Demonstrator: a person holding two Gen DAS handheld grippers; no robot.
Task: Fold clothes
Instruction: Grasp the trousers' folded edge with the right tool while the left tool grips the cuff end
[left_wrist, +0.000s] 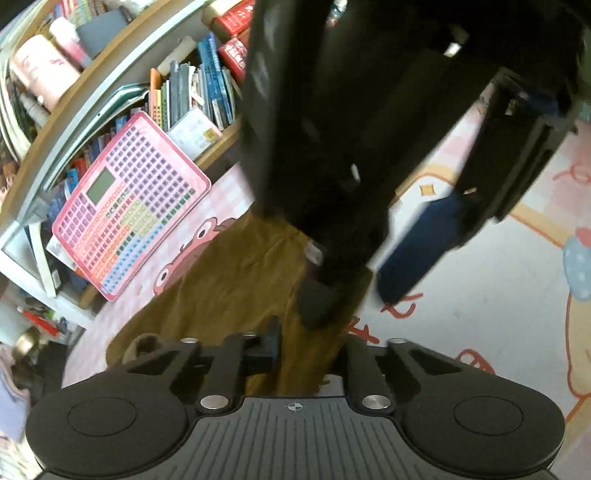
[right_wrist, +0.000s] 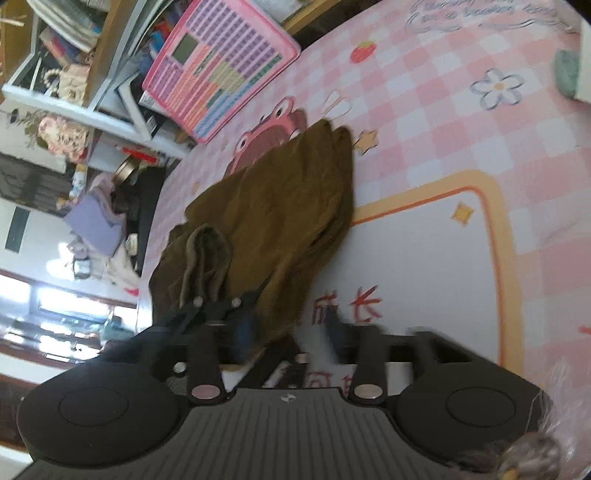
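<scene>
Pink checked mat (right_wrist: 424, 122) by bookshelf (left_wrist: 122, 92). Brown garment (right_wrist: 280, 206) looks soft, light, floppy; I'd pinch hem corners. Left jaws clenched on cloth, I judge; right jaws released.

Garment (right_wrist: 280, 206) on mat (right_wrist: 424, 122) — toy board (right_wrist: 221, 66) behind, against shelf (right_wrist: 107, 70).

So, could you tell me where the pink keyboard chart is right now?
The pink keyboard chart leans against the bookshelf in the upper left of both wrist views, standing on the pink checked mat just beyond the brown garment.
</scene>
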